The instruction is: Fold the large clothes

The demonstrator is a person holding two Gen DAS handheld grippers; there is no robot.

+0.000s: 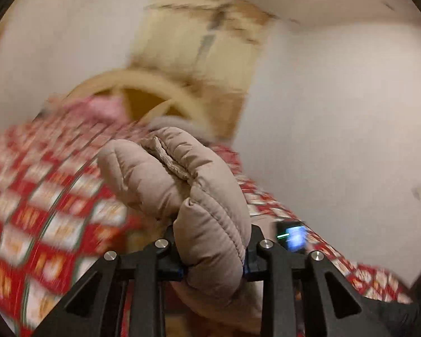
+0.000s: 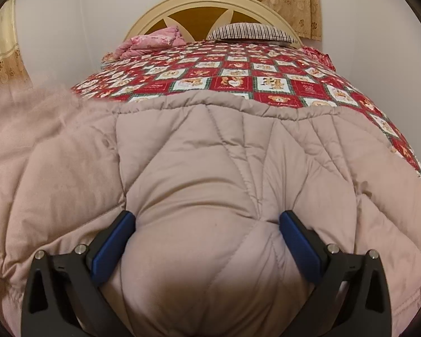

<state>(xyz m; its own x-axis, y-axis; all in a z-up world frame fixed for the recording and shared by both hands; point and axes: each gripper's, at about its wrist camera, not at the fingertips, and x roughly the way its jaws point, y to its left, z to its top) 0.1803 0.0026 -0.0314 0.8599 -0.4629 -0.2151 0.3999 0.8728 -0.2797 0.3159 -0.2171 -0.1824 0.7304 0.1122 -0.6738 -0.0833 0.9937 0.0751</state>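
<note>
Red teddy-bear patchwork bedspread (image 2: 238,81) covers the bed before us, its arched headboard (image 2: 199,2) at twelve o'clock. Our beige quilted down coat (image 2: 210,146) lies spread across the near half. Our left gripper (image 1: 213,255) clenches a puffy fold of the coat, lifted clear. Our right gripper (image 2: 207,238) presses wide-spread fingers (image 2: 115,241) against a bulge of it.
</note>
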